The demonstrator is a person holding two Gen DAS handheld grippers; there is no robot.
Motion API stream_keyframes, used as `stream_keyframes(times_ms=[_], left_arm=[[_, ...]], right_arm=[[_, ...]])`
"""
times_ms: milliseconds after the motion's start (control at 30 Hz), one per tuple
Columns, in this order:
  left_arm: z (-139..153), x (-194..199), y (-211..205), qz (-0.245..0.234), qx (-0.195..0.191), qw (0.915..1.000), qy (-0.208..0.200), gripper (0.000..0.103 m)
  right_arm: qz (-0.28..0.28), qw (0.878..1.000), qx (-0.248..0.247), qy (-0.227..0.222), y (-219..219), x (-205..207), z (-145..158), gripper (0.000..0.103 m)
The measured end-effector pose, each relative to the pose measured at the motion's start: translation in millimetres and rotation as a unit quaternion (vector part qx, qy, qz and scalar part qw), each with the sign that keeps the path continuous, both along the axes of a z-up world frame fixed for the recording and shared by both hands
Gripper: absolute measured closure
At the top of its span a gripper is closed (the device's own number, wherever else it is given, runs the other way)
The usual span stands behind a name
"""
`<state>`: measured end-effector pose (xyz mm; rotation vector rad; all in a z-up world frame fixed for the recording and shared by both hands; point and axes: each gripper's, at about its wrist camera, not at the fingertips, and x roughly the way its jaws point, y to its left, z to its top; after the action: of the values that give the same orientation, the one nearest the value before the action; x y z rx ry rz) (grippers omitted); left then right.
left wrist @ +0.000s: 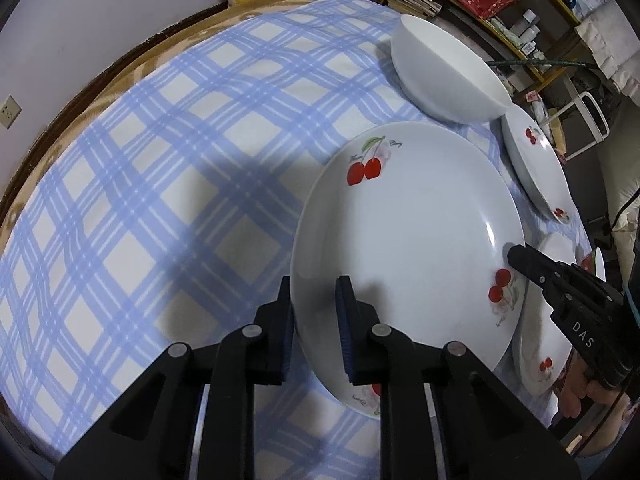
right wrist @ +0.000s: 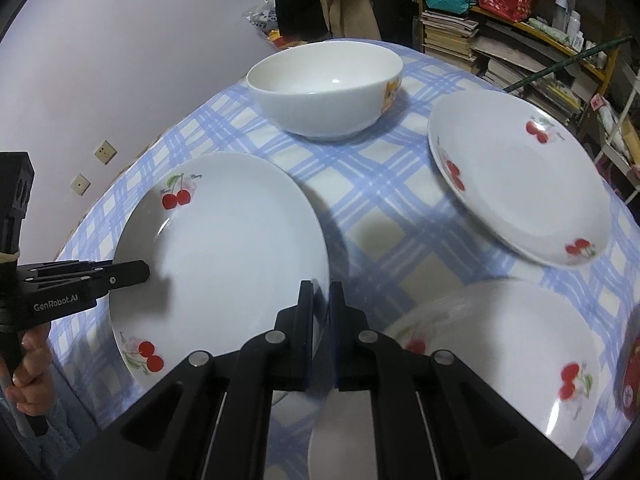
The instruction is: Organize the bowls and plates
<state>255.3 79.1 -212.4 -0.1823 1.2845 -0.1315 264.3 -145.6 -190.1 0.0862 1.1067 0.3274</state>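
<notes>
Left gripper (left wrist: 314, 300): fingers (left wrist: 346, 320) part-open, straddling the near rim of the big plate (left wrist: 404, 240), one pad under, one over; whether the pads press the rim cannot be told.
Right gripper (right wrist: 321, 308): fingers (right wrist: 306, 320) nearly closed on the same plate's opposite rim (right wrist: 224, 264), rim sitting in the narrow gap; seen from the left wrist as a black tip at the plate's right edge (left wrist: 520, 260).
Big plate: white, cherry prints, tilted, between the two pairs of fingers.
Bowl (right wrist: 326, 88): white, upright on the bench (right wrist: 380, 208), well beyond the right fingers; beyond and right of the left fingers (left wrist: 448, 76).
Second plate (right wrist: 520, 184): cherry print, right of and beyond the right fingers, apart from the bowl.
Third plate (right wrist: 500, 352): just right of the right fingers, close under them, partly hidden.
Bench: covered with a blue-and-white checked cloth (left wrist: 160, 200).
Shelf (right wrist: 500, 32): behind the bench, books stacked on it.
</notes>
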Motion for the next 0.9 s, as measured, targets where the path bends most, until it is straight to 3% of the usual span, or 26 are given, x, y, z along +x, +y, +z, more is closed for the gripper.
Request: stream_keyframes(times_ms=[367, 667, 900], left_arm=[[11.2, -51.1, -0.5, -0.007, 0.006, 0.9998, 0.019, 0.083], [-4.0, -74.5, 6.3, 0.017, 0.02, 0.9979, 0.059, 0.083], [-12.8, -79.7, 7.3, 0.016, 0.009, 0.9967, 0.08, 0.08]], right_arm=[[-0.014, 1.0, -0.003, 0.014, 1.9, -46.2, 12.3, 0.095], [-0.016, 0.999, -0.026, 0.037, 18.3, -76.7, -5.9, 0.094], [-0.024, 0.998, -0.049, 0.032, 22.1, -88.6, -2.8, 0.094]])
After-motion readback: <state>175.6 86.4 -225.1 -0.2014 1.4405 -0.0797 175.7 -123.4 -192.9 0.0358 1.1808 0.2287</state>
